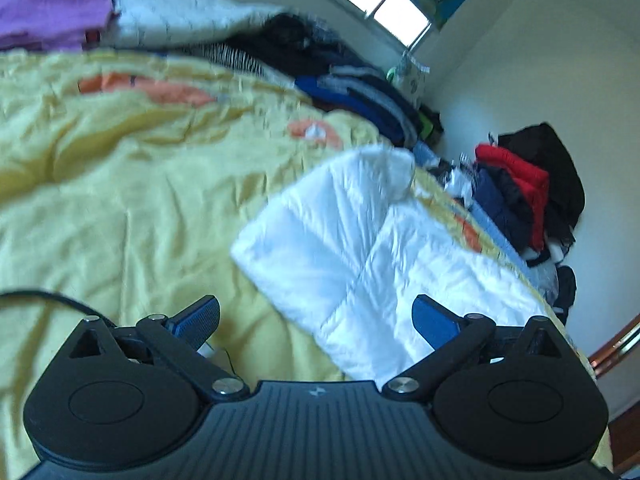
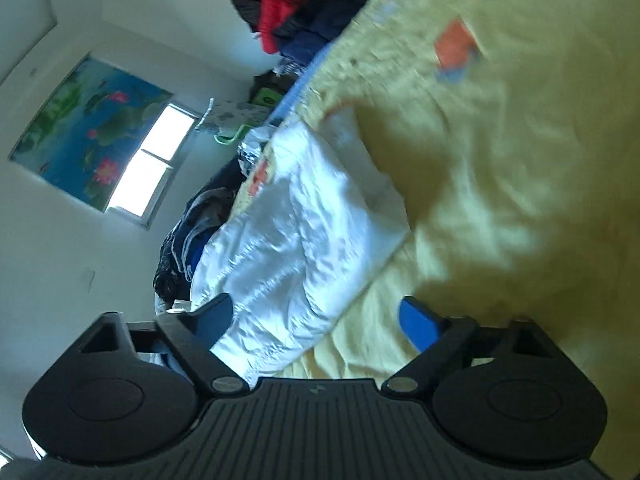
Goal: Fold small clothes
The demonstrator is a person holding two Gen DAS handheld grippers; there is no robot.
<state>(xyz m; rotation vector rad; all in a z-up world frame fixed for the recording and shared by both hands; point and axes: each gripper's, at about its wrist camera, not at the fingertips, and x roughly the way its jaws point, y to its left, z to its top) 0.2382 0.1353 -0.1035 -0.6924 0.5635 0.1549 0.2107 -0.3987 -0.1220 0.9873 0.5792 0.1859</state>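
A white garment (image 1: 360, 248) lies folded into a rough rectangle on the yellow bedspread (image 1: 120, 184), near the bed's right edge. My left gripper (image 1: 316, 320) is open and empty, just above the garment's near end. In the right wrist view the same white garment (image 2: 296, 248) lies on the yellow bedspread (image 2: 500, 180) along the bed's edge. My right gripper (image 2: 316, 320) is open and empty, hovering over the garment's near corner. Both views are blurred.
Stacks of folded dark and blue clothes (image 1: 360, 88) sit at the far side of the bed, with purple cloth (image 1: 52, 16) and a white quilt (image 1: 172, 16) at far left. A heap of red and black clothes (image 1: 528, 184) lies past the bed's edge by the wall.
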